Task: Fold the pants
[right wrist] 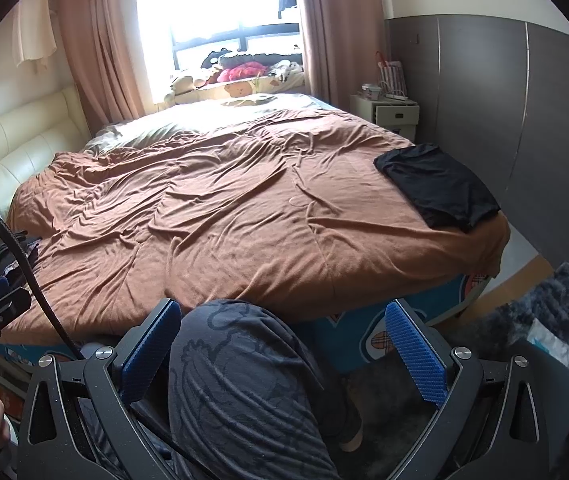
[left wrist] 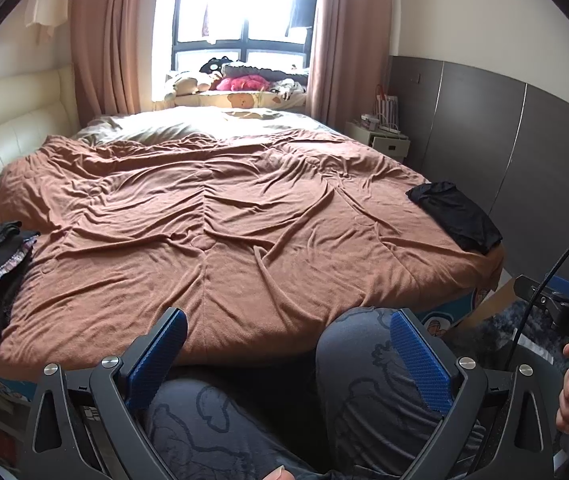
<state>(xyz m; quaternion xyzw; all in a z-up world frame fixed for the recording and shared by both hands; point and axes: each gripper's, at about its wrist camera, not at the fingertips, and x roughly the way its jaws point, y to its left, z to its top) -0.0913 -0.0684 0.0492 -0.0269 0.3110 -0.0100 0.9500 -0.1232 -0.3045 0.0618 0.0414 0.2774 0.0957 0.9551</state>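
I hold both ribbed blue tongs, left (left wrist: pixel 288 350) and right (right wrist: pixel 282 342), apart and empty; flat black folded pants (right wrist: pixel 438 186) lie on the wrinkled brown duvet (right wrist: pixel 224 208).

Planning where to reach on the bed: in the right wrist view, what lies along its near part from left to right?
Pile of dark clothes at the left edge → bare brown duvet → folded black garment at the right corner.

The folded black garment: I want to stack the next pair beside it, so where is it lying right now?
The folded black garment lies flat on the brown blanket at the bed's right edge, near the grey wardrobe, on the right in both wrist views.
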